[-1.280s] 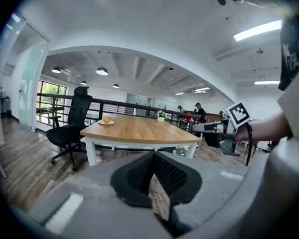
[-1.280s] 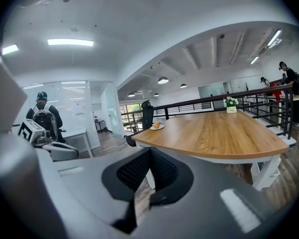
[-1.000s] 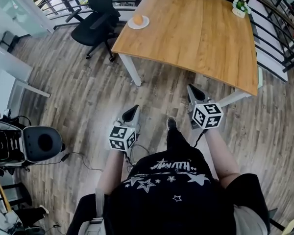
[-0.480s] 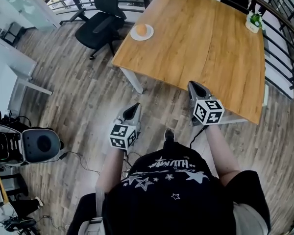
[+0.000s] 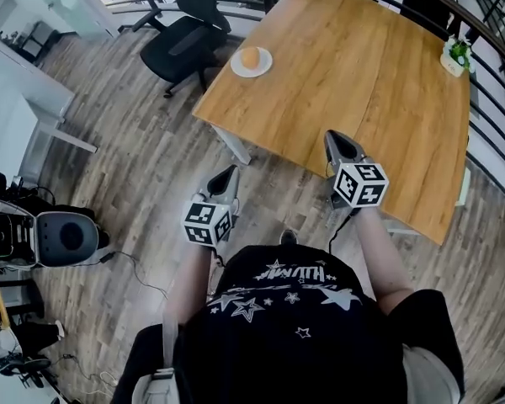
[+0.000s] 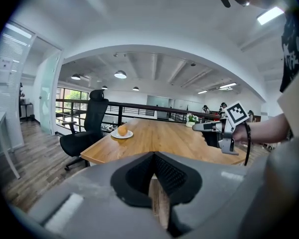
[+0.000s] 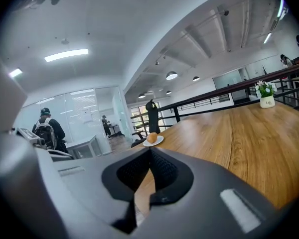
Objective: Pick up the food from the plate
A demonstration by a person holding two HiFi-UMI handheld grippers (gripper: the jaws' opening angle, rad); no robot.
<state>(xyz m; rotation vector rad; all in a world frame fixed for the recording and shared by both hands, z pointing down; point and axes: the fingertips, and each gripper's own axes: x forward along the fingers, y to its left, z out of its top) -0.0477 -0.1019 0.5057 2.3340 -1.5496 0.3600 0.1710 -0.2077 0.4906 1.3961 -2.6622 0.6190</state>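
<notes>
A round orange food item (image 5: pixel 251 56) lies on a small white plate (image 5: pixel 262 68) at the far left corner of the wooden table (image 5: pixel 362 74). Both grippers are far short of it, held low in front of the person. My left gripper (image 5: pixel 229 173) hangs over the floor before the table's near corner, jaws shut and empty. My right gripper (image 5: pixel 332 136) reaches just over the table's near edge, also shut and empty. The left gripper view shows the food (image 6: pixel 122 130) ahead and the right gripper (image 6: pixel 209 126) to the right. The right gripper view shows the food (image 7: pixel 152 137) on the plate (image 7: pixel 158 141).
A black office chair (image 5: pixel 185 36) stands by the table's far left corner, close to the plate. A small potted plant (image 5: pixel 456 57) sits at the table's far right. A railing runs behind the table. A grey machine (image 5: pixel 63 238) with cables sits on the floor at left.
The person has stepped toward the table, so it and the plate sit nearer and further right in the head view. The right gripper now reaches over the near edge. Both grippers stay shut.
</notes>
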